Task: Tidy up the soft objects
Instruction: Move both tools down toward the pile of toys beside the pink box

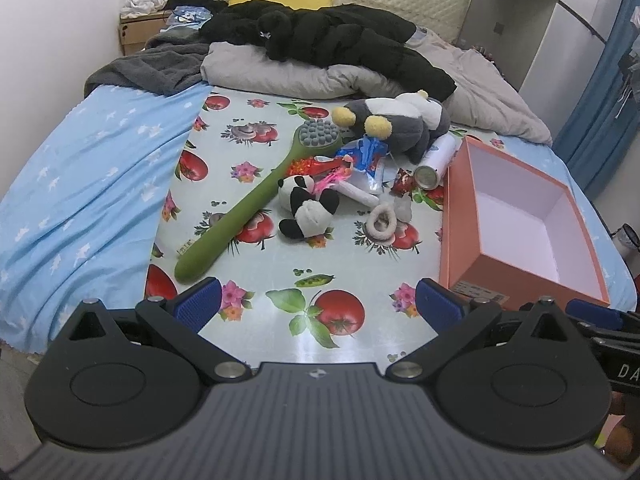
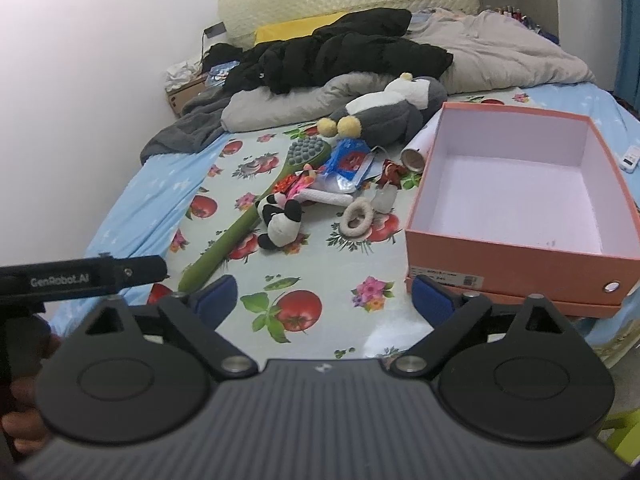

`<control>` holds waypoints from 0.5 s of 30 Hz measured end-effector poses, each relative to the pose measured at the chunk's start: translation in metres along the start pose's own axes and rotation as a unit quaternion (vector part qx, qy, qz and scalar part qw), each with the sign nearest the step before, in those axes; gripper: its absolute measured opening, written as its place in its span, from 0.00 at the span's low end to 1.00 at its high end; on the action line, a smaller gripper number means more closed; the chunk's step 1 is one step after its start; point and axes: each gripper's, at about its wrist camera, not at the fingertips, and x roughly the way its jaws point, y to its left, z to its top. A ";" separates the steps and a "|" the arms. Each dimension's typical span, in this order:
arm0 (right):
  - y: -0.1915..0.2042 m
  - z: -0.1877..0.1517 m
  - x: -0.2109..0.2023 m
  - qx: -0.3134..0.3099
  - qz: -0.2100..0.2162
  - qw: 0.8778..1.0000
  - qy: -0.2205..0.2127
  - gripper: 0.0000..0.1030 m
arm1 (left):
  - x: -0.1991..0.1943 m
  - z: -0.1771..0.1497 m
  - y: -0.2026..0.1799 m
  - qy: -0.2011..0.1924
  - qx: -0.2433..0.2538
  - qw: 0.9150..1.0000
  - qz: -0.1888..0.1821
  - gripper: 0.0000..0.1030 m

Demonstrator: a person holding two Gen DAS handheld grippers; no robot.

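Note:
A small panda plush (image 1: 305,205) (image 2: 280,218) lies mid-mat on the bed. A large grey penguin plush (image 1: 394,120) (image 2: 384,114) lies behind it. A fluffy white hair tie (image 1: 382,220) (image 2: 357,216) lies to the right of the panda. An open, empty orange box (image 1: 460,216) (image 2: 516,254) stands at the right. My left gripper (image 1: 320,302) is open and empty, near the mat's front edge. My right gripper (image 2: 325,294) is open and empty, just left of the box's near corner.
A green long-handled massage brush (image 1: 248,204) (image 2: 240,230), snack wrappers (image 1: 362,156), a white can (image 1: 434,162) and a white tube lie among the toys. Grey duvet and black jacket (image 1: 340,38) fill the back of the bed. A remote (image 2: 630,158) lies beyond the box.

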 end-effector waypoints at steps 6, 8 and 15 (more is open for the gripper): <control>0.002 0.005 0.013 -0.003 -0.006 1.000 0.004 0.79 | 0.008 0.007 0.005 0.005 -0.004 1.000 0.000 1.00; 0.003 0.006 0.019 -0.004 -0.009 1.000 0.009 0.78 | 0.014 0.011 0.007 0.008 -0.006 1.000 -0.001 1.00; 0.003 0.017 0.046 -0.010 -0.016 1.000 0.020 0.68 | 0.048 0.029 0.012 0.020 -0.005 1.000 -0.008 1.00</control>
